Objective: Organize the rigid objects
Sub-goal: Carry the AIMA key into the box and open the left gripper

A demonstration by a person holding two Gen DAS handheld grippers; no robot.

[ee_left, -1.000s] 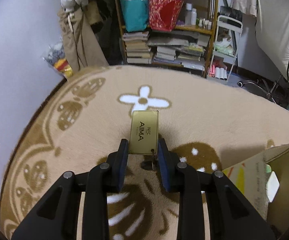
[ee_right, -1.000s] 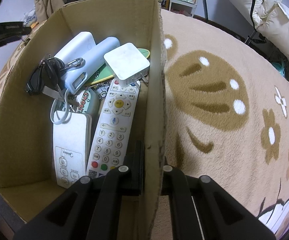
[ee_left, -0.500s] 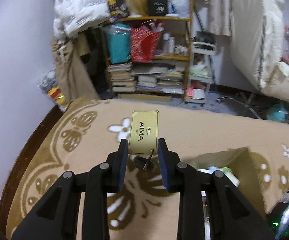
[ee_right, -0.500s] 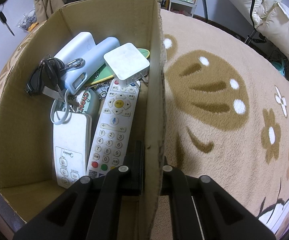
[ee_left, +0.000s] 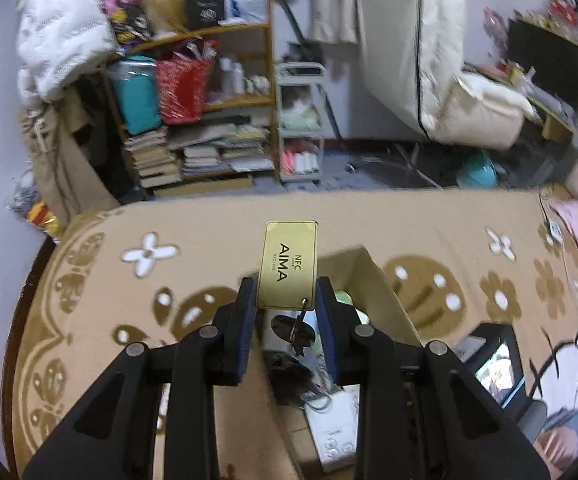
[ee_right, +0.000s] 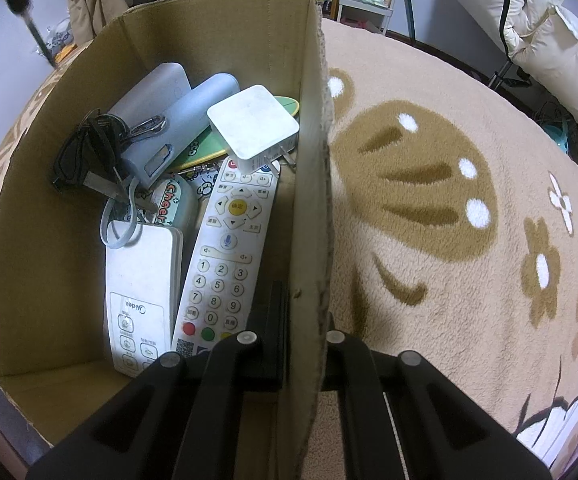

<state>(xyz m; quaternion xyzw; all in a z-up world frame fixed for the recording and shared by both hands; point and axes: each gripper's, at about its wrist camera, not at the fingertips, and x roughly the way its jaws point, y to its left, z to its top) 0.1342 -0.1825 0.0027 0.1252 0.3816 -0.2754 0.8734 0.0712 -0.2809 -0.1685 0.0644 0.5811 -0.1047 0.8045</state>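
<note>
Overhead, the left gripper (ee_left: 287,300) pinches a gold NFC key tag (ee_left: 289,265), its key (ee_left: 295,330) dangling above the open cardboard box (ee_left: 363,280). Lower down, the right gripper (ee_right: 301,344) clamps the box's side wall, beside a white remote (ee_right: 225,256), on the tan rug (ee_right: 449,208).

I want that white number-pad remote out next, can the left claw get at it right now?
Probably not yet: the left claw is shut on the gold NFC card. The white remote lies uncovered along most of its length in the open-topped cardboard box.
</note>
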